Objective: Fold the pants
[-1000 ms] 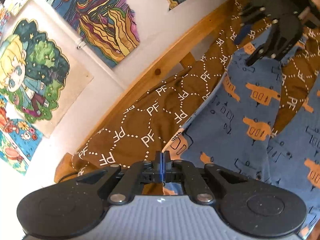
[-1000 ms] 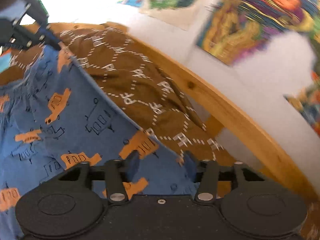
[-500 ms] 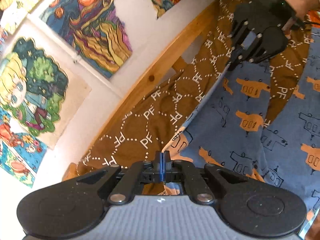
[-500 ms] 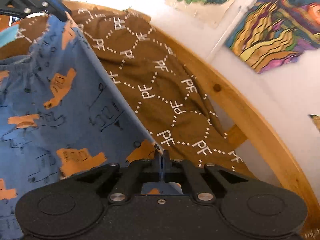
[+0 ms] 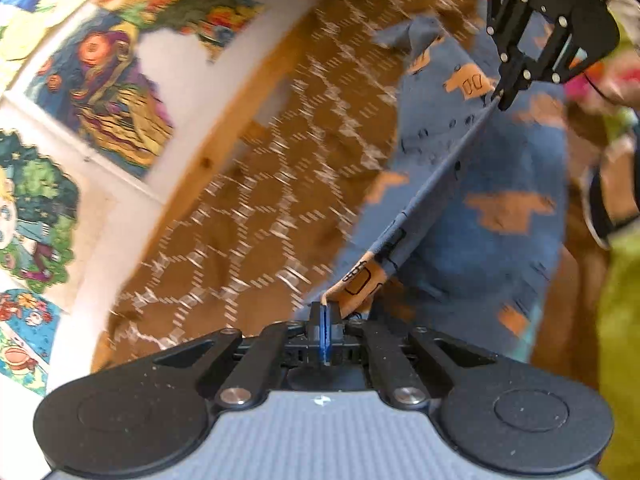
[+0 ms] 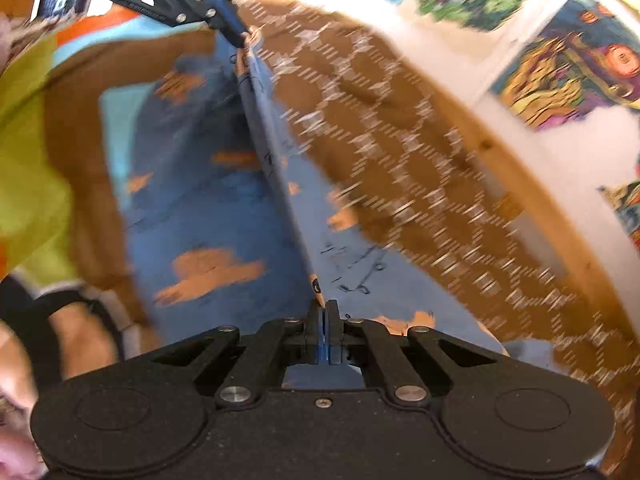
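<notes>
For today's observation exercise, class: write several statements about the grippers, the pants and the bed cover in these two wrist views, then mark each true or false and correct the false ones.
1. The left gripper is shut on an edge of the blue pants. True.
2. The right gripper hangs open, holding nothing. False: it is shut on the pants.
3. The pants edge runs taut between both grippers. True.
4. The pants are plain blue. False: they carry orange shapes.
5. The brown cover bears a white dotted pattern. True.
6. The wall is bare. False: colourful drawings hang there.
</notes>
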Available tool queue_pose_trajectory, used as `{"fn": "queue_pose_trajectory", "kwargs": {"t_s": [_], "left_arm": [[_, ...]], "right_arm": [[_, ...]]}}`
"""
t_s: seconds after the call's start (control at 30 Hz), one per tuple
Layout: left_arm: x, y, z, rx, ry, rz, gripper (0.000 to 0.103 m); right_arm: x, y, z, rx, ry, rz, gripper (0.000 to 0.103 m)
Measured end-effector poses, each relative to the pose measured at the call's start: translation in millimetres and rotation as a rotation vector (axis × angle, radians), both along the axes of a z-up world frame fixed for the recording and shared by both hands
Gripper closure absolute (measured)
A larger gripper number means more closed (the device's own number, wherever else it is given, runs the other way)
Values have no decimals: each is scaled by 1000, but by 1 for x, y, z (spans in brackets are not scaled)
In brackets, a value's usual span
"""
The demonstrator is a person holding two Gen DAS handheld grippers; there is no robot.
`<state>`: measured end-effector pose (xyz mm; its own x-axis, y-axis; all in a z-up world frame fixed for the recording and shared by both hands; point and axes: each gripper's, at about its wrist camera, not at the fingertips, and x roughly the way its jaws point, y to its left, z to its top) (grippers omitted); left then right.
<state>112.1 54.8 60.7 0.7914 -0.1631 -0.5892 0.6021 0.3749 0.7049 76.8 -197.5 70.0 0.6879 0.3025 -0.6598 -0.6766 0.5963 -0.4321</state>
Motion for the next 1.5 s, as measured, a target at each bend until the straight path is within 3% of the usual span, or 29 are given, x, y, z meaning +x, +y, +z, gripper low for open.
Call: {"fn": "queue_pose_trajectory", "kwargs": {"t_s": [0.1,0.2,0.4,0.67,0.83,0.93,1.17,1.37,1.5], "left_arm": [[-9,2,-25,43,14,14,103],[-15,4,-39,75,16,31,103],[-24,6,-41,124,5,18,103],[-38,7,-32,199,-64,-27,103],[-33,11,-47,235,35,-2,103],[-28,14,-49,195,94,38,102],[-21,23,-33,128,144,130,93],[-16,26,4,-171,260,238,80],[10,26,7,-321,294,357,79]], "right_arm": [[-13,6,-25,58,78,-31,103],[-20,11,-40,78,88,-55,103],[-20,9,-39,123,83,-71,103],[-28,11,-34,105,72,-26,103],[-32,18,-40,79,98,-9,103],[-34,21,-45,64,102,-6,103],[-33,19,-43,76,100,-10,103],[-32,17,-44,89,110,-16,99],[-32,18,-45,94,108,-24,97]]}}
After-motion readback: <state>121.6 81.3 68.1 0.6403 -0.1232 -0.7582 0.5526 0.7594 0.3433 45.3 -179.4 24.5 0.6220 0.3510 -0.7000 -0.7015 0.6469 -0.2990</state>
